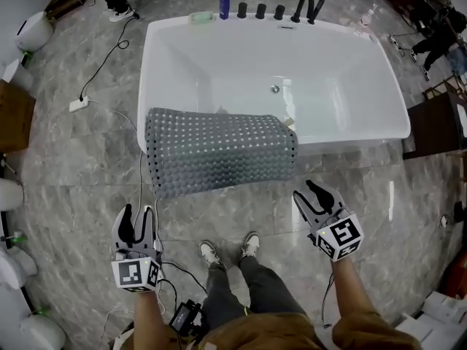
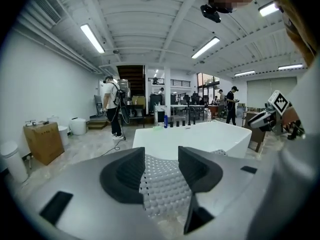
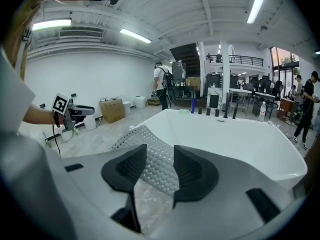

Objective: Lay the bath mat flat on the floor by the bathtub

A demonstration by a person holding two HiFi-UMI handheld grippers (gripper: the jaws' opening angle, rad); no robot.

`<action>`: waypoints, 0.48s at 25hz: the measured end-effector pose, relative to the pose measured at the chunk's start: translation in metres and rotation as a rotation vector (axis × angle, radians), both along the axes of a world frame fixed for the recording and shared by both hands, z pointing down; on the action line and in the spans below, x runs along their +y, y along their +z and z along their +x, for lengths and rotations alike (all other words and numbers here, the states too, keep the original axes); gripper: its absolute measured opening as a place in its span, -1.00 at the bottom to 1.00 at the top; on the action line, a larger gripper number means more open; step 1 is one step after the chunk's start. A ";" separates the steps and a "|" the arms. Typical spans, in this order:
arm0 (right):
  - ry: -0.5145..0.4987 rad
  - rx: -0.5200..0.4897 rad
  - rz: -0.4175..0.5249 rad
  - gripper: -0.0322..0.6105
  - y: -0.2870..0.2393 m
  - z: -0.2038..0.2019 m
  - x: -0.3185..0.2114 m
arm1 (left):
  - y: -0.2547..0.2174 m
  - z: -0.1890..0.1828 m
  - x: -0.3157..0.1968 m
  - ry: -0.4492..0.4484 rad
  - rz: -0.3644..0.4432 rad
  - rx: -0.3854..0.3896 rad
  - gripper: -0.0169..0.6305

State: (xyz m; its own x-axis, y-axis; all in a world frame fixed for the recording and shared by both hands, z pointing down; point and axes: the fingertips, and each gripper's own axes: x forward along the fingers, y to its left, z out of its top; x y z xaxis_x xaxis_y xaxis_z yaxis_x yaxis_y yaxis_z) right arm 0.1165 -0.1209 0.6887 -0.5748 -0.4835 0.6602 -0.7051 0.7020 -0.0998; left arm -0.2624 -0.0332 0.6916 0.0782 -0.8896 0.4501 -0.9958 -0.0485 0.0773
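Grey dotted bath mat [image 1: 219, 150] — draped over white bathtub [image 1: 350, 133] rim, lower edge hanging floorward

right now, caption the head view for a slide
Grey bath mat draped over the near rim of the bathtub; left gripper and right gripper, both open, held short of it above the floor.

Glossy white bathtub [image 1: 343, 79]; grey bath mat [image 1: 219, 152], nubbly, probably rubber; polished, marble-look floor [image 1: 73, 159].
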 end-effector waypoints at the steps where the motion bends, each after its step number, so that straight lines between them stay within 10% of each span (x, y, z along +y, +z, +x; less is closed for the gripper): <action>1: 0.002 0.011 -0.009 -0.40 0.014 0.005 -0.003 | 0.014 -0.002 -0.002 0.000 -0.021 0.004 -0.34; 12: 0.009 0.142 -0.051 -0.25 0.141 0.033 -0.045 | 0.140 -0.019 -0.031 -0.023 -0.176 0.004 -0.12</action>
